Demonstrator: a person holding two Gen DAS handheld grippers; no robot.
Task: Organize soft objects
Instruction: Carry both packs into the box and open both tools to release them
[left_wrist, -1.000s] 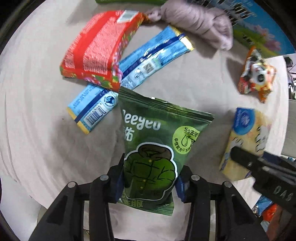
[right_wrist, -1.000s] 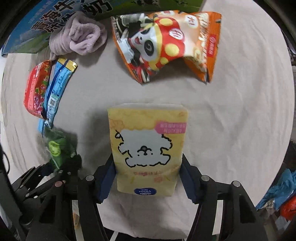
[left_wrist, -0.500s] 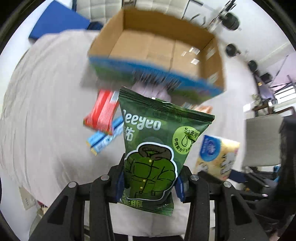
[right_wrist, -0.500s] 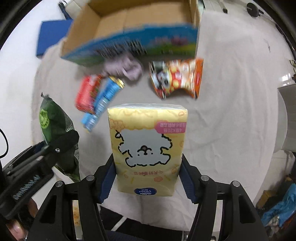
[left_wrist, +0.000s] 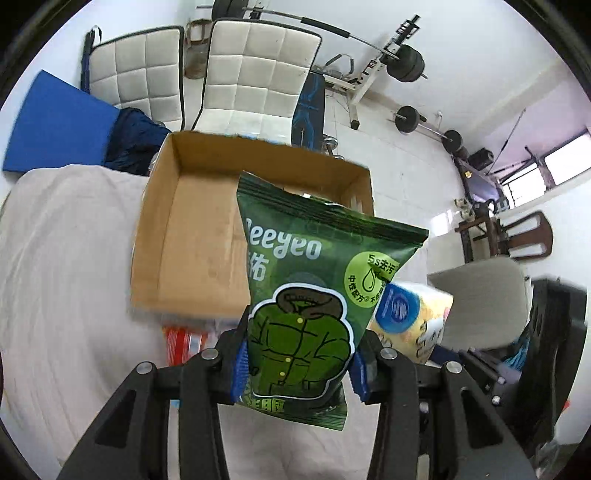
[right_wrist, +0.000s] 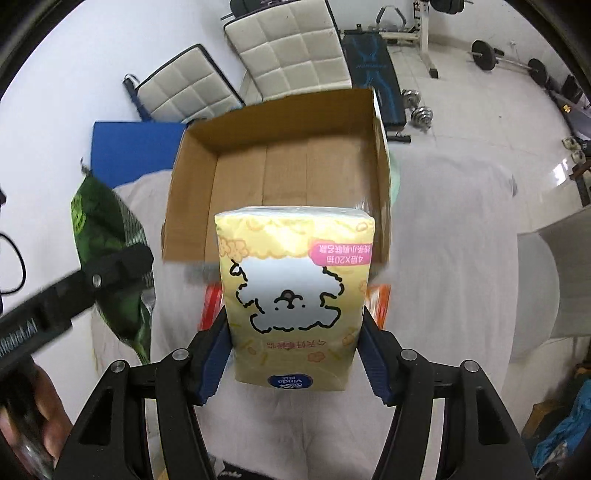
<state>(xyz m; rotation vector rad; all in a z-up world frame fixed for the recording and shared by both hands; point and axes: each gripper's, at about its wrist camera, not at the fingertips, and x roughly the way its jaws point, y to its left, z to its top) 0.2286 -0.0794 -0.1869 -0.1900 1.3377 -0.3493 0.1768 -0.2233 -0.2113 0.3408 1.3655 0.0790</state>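
Left wrist view. A green pouch (left_wrist: 314, 295) is clamped by its lower part in the left tool (left_wrist: 299, 365) and is held upright in the air, in front of an open cardboard box (left_wrist: 192, 236) that stands on a cloth-covered worktop (left_wrist: 66, 288). The box interior appears bare. The print on the pouch is read as "eeyeo", with the first letter cut off at the edge; a round badge carries "5s" beside Chinese characters, and a padded jacket is drawn below. A slip is judged possible, since only the thin lower edge of the glossy film is gripped. A red packet (left_wrist: 184, 341) is partly seen on the worktop near the box.

Right wrist view. A yellow tissue pack (right_wrist: 295, 299) is clamped at both sides by the right tool (right_wrist: 295, 350), raised before the same box, whose near wall (right_wrist: 184, 247) stands between pack and interior. The writing is seen upside down: "Vinda" on a blue oval and "4层X20抽" on a pink tag, above a white dog outline. Two risks are judged: a catch on that wall if the pack is carried too low, and a knock between the two tools, which are held near each other.
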